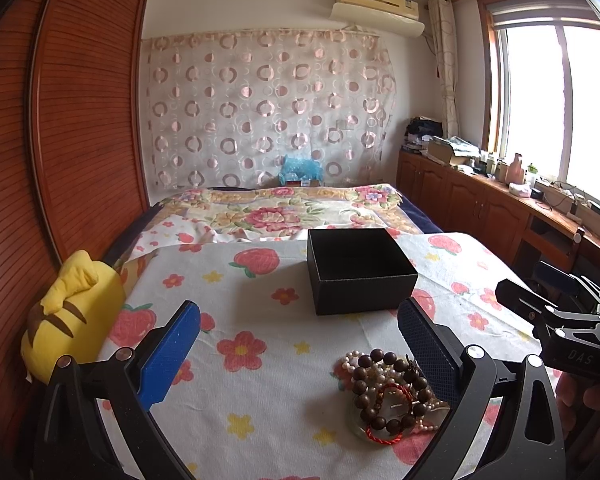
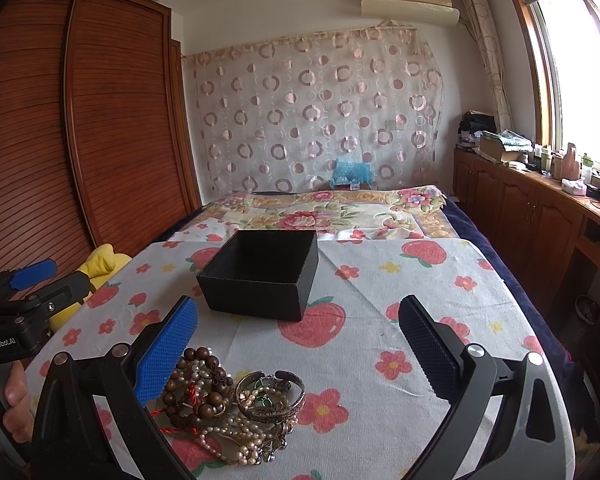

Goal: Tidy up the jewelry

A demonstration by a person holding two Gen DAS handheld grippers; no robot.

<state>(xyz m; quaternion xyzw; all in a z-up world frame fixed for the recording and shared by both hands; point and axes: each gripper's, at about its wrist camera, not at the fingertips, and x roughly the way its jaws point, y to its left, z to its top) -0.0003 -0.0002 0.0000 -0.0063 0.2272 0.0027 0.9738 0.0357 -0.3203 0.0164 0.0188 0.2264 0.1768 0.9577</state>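
Two grippers, each held by a person, hover above a tabletop covered with a floral cloth. Left gripper: jaws spread wide, nothing between them; its blue pad and dark pad frame the near part of the cloth. Right gripper: jaws likewise spread and empty. In the left wrist view the right gripper's body appears at the far right edge, and in the right wrist view the left gripper and the hand gripping its handle appear at the far left.

Jewelry pile: a tangled heap on the cloth near the cameras, made up of a dark wooden bead bracelet, a pearl strand, a metal bangle and a red cord. The pile lies just beside the blue pad of the right gripper and just beside the dark pad of the left gripper, touching neither as far as can be told.

Black box: open-topped, lidless, standing farther back on the cloth, apart from the pile. Its visible interior is dark and no item can be made out inside.

Progress, as judged from this layout: the task appears to be at its start. No piece is gripped or seen in the box; untangling, lifting and placing every piece remain.
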